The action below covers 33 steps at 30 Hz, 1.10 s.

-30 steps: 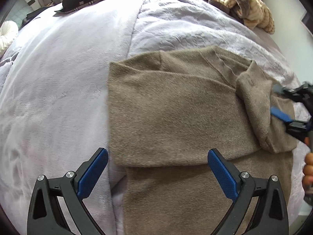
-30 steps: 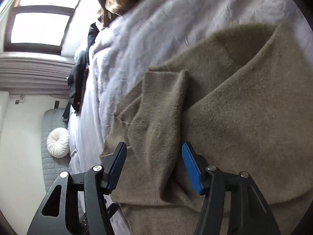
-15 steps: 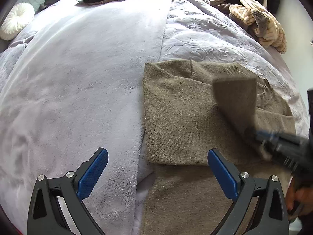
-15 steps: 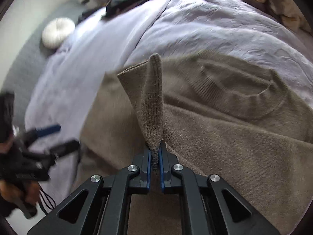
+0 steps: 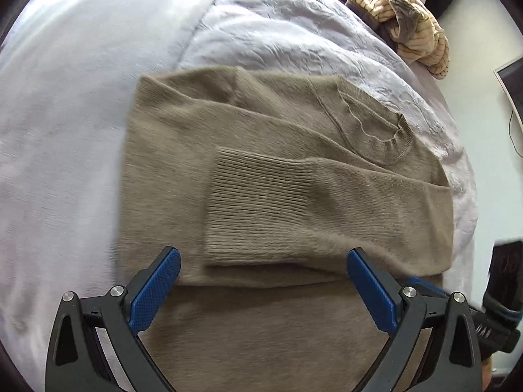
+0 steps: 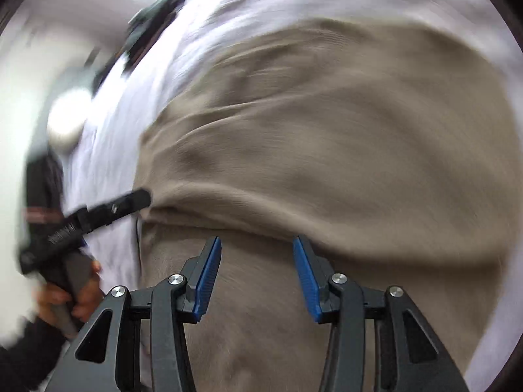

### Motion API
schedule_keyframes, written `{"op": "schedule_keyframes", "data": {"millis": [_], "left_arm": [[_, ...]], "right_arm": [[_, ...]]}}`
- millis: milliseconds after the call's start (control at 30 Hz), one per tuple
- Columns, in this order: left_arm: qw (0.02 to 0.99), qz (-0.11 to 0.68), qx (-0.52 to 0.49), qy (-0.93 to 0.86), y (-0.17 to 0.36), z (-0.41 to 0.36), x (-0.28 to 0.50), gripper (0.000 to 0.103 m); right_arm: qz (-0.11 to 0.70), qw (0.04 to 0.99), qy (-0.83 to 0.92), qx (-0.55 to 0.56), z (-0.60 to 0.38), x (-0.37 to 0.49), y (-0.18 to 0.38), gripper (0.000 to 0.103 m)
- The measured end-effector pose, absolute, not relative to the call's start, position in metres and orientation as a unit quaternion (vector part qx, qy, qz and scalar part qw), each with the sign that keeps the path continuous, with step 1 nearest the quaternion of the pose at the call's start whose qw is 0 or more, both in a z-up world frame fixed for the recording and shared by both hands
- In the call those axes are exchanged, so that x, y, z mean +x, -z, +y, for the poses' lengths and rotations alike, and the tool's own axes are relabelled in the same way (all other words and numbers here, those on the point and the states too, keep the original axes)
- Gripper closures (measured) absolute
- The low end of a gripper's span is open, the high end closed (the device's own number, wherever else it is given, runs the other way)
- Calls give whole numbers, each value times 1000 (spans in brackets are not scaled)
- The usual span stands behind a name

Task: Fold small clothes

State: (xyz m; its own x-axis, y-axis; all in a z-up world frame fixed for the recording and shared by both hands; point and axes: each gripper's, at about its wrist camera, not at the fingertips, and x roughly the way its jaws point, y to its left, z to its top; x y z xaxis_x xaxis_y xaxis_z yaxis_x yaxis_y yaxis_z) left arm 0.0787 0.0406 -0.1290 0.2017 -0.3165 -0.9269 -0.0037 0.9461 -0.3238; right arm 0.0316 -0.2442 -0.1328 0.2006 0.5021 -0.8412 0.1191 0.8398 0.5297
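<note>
Lilac plush bedspread (image 5: 81, 124) covers the bed, and the taupe fuzzy knit sweater (image 5: 183, 150) lies flat on it with both sleeves folded across the chest. Ribbed cuff (image 5: 251, 209) of the top sleeve sits near the middle; the round neckline (image 5: 385, 137) points to the right. A heap of striped beige clothes (image 5: 408, 23) lies well apart at the far right corner.

Left gripper (image 5: 261, 281) hovers over the sweater's lower body, jaws spread wide, nothing between them. Right gripper (image 6: 256, 271) has just been opening; its jaws stand parted over the fabric with nothing pinched, so the sleeve looks let go. That view is motion-blurred, so contact with the cloth can't be judged.

Next step is probably the hem-to-shoulder fold. To do it well, I'd say: take both bottom corners together, pinch all the layers, lift low and carry evenly so the crossed sleeves don't slide out. Knit is floppy and grippy; uneven pulling would skew the edge.
</note>
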Motion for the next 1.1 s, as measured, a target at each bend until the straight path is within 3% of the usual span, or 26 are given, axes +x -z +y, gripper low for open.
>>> {"op": "schedule_keyframes", "data": {"millis": [233, 267, 300, 333, 367, 400, 533, 633, 733, 933, 967, 1000, 1033, 1067, 1100], "left_arm": [[758, 632, -134, 96, 140, 33, 87, 2], [757, 632, -136, 96, 142, 33, 87, 10], [756, 633, -136, 96, 144, 34, 87, 29], [754, 637, -130, 92, 146, 34, 89, 40], [754, 639, -121, 90, 148, 35, 89, 70], [753, 640, -121, 95, 148, 35, 89, 79], [770, 623, -85, 108, 145, 32, 81, 79], [773, 622, -60, 106, 149, 31, 76, 79], [782, 618, -41, 74, 140, 40, 73, 72], [787, 614, -18, 51, 123, 65, 71, 72], [788, 613, -17, 49, 121, 66, 72, 72], [790, 611, -18, 48, 120, 69, 72, 72], [793, 607, -22, 50, 118, 68, 74, 71], [794, 605, -26, 50, 117, 67, 76, 58], [799, 599, -31, 45, 115, 65, 77, 33]], "right_arm": [[537, 691, 36, 482, -372, -13, 163, 53], [523, 682, 42, 509, -381, -15, 169, 53], [512, 673, 41, 533, -387, -15, 175, 60], [510, 670, 39, 538, -388, -13, 176, 74], [515, 673, 35, 529, -389, -10, 171, 96], [526, 682, 31, 507, -386, -5, 167, 97], [545, 730, 9, 413, -391, 4, 139, 97], [579, 729, 13, 366, -390, 5, 152, 96], [580, 712, 10, 395, -399, -6, 163, 97], [575, 724, 13, 381, -407, -26, 137, 90], [571, 731, 15, 374, -407, -25, 132, 78], [566, 738, 18, 367, -407, -24, 127, 54], [560, 743, 21, 366, -411, -23, 125, 43], [554, 745, 25, 371, -415, -20, 127, 38], [548, 741, 23, 387, -419, -16, 130, 38]]}}
